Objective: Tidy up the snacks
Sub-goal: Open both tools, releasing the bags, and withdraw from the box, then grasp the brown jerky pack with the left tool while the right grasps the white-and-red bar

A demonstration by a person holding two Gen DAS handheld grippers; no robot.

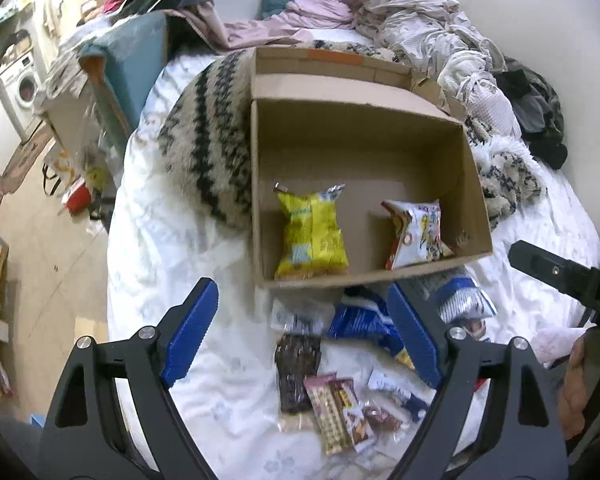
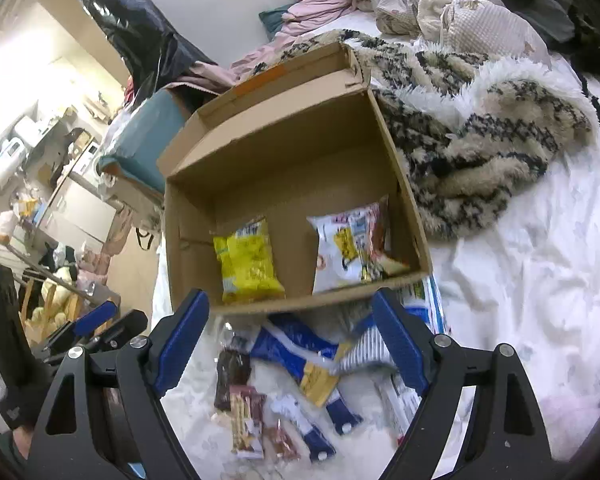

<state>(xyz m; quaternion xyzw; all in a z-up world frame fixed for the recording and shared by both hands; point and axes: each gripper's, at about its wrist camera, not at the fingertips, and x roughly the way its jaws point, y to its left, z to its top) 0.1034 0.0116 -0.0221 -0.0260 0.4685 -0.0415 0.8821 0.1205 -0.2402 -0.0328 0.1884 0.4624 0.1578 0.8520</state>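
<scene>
Both grippers spread wide and empty: left gripper (image 1: pixel 302 326) and right gripper (image 2: pixel 290 338) poised above the loose snack pile (image 1: pixel 340 364) on the bed (image 1: pixel 204 240), at 6 o'clock in each wrist view. Cardboard box (image 1: pixel 476 184) just beyond the pile, toward 12 o'clock, its near wall touching or overlapping the topmost packets. Already inside: yellow packet (image 1: pixel 312 232) at the box's 7 o'clock, white printed packet (image 1: pixel 418 236) at its 5 o'clock, both leaning against the near wall.

Likely trouble from here:

- Overlap. Blue-and-white packets (image 2: pixel 300 352) lying across one another, with a dark brown packet (image 1: pixel 298 372) and small bars (image 1: pixel 334 416) touching at the pile's 6 o'clock. Risk of pinching two at once, or dragging a neighbour off the bed edge at 9 o'clock.
- Soft bedding. Crumpled white sheet apt to bunch between the pads and get lifted along with a packet.
- Slippery film. Glossy, air-filled wrappers prone to squirting out of a shallow pinch, or bursting under a hard one.
- Unsteady box. Resting on soft bedding and partly on the patterned blanket (image 2: pixel 500 128), so easily nudged or tipped by a knock against the near wall.
- Crowding. Both grippers near each other over one small pile; chance of collision.
</scene>
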